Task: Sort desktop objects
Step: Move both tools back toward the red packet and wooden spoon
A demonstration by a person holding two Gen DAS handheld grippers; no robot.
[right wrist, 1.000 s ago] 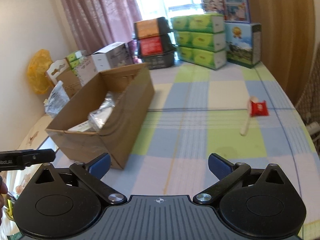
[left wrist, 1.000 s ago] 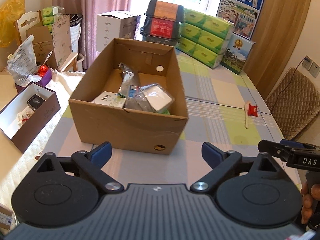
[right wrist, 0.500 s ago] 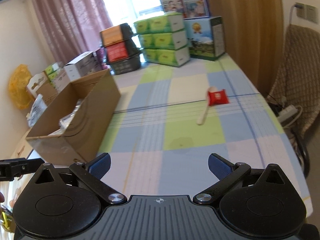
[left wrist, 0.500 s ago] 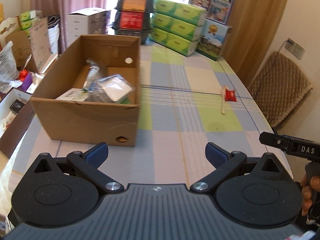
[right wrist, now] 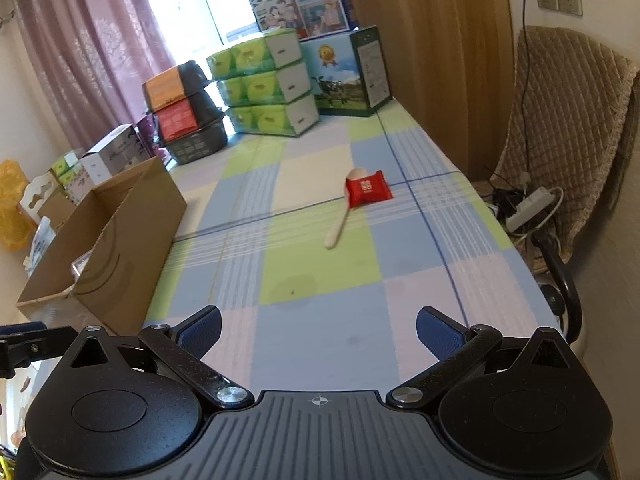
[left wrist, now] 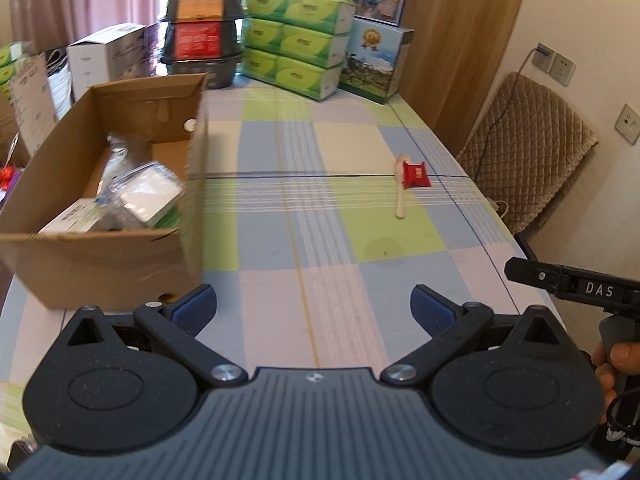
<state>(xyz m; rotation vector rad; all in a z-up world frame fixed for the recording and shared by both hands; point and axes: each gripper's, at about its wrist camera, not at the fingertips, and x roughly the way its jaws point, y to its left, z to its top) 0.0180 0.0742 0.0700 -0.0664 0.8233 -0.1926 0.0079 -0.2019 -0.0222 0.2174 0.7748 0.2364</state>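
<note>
A small red packet (left wrist: 416,174) (right wrist: 367,191) lies on the checked tablecloth, over the bowl end of a cream plastic spoon (left wrist: 400,196) (right wrist: 340,222). An open cardboard box (left wrist: 100,248) (right wrist: 120,248) holding several packaged items stands at the left. My left gripper (left wrist: 314,312) is open and empty, low over the near table edge. My right gripper (right wrist: 318,330) is also open and empty, well short of the packet and spoon. In the left wrist view, part of the right gripper's body (left wrist: 576,286) shows at the right, with a hand below it.
Green tissue packs (left wrist: 296,46) (right wrist: 264,84), black trays with orange and red labels (left wrist: 200,28) and milk cartons (left wrist: 378,58) stand along the far end. A padded chair (right wrist: 568,120) and a power strip (right wrist: 532,206) are off the table's right edge.
Both views have swung right: the box has slid to the left and the packet and spoon now sit nearer the centre and closer. Both grippers stay open.
</note>
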